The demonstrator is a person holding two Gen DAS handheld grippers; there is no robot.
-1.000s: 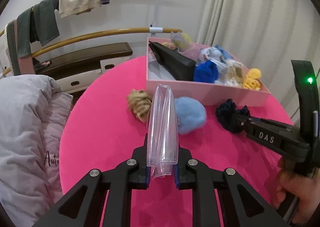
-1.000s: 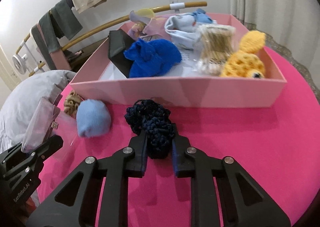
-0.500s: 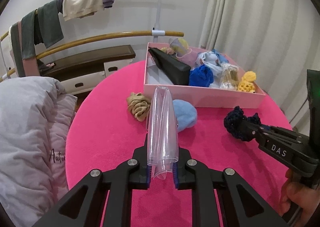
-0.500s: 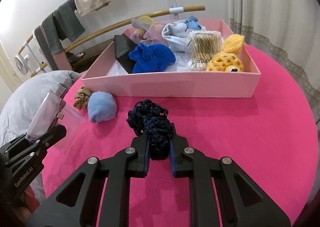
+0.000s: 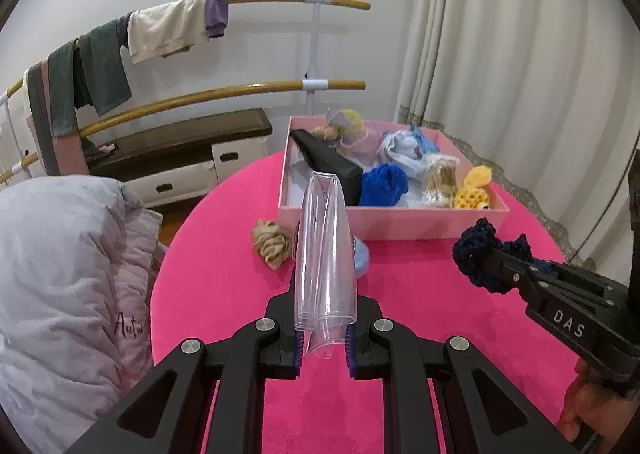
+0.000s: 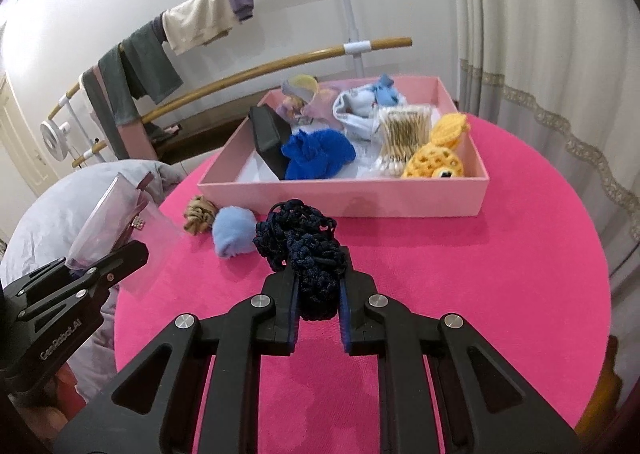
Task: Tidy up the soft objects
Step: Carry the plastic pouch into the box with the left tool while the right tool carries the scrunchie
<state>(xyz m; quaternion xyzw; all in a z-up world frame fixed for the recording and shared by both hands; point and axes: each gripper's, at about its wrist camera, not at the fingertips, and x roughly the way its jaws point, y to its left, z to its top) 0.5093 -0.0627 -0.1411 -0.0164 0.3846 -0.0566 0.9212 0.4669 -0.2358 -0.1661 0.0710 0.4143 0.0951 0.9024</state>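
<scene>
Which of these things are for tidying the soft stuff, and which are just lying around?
For the job:
left gripper pinching the clear bag
right gripper pinching the navy scrunchie
light blue pouf
tan scrunchie

Just lying about:
pink box
towels
grey duvet

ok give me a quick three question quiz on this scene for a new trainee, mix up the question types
1. True or false: the right gripper is shut on the dark navy crocheted piece.
2. What does the left gripper hold? A) a blue sock B) a clear plastic bag C) a box of cotton swabs
3. Fill in: on the pink tabletop, outside the pink box, a tan scrunchie lies beside a light ____ soft ball.

Key: 1 true; 2 B; 3 blue
</scene>
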